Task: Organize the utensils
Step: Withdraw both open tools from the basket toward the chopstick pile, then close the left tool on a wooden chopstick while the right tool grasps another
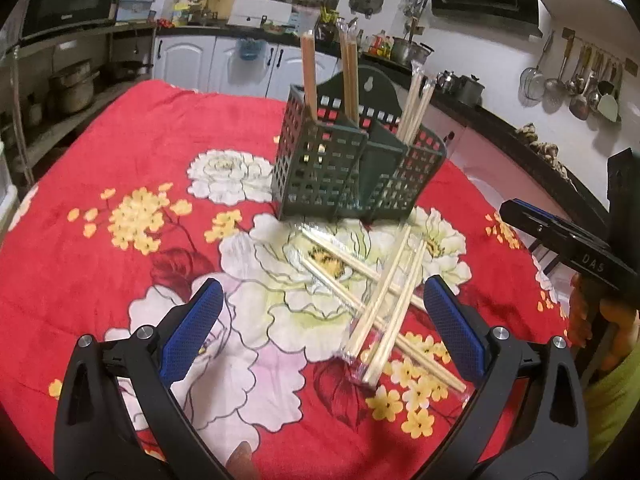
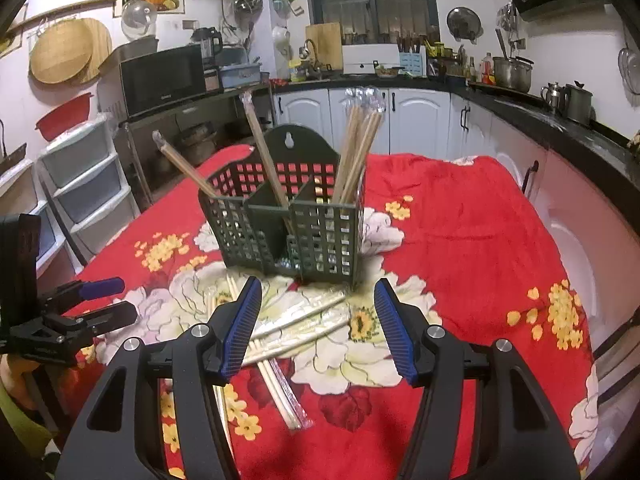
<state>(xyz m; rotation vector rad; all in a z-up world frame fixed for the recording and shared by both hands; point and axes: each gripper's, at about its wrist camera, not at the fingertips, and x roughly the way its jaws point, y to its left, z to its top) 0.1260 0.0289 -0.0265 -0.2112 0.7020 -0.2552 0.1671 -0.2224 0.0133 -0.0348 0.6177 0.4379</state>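
While the left tool (image 1: 322,312) hangs wide and empty, bare red surface (image 1: 120,152) spreads left of the green holder (image 1: 352,168); wrapped chopsticks (image 1: 380,300) lie crossed just before the holder, others upright in its compartments.

From the right wrist, the right tool (image 2: 318,320) gapes moderately, gripping nothing. Open surface (image 2: 460,220) runs right of the holder (image 2: 288,224); loose chopsticks (image 2: 296,320) lie before it; the left tool (image 2: 100,300) sits far left.

White kitchen cabinets (image 2: 416,116), dark window (image 2: 370,2), perhaps night.
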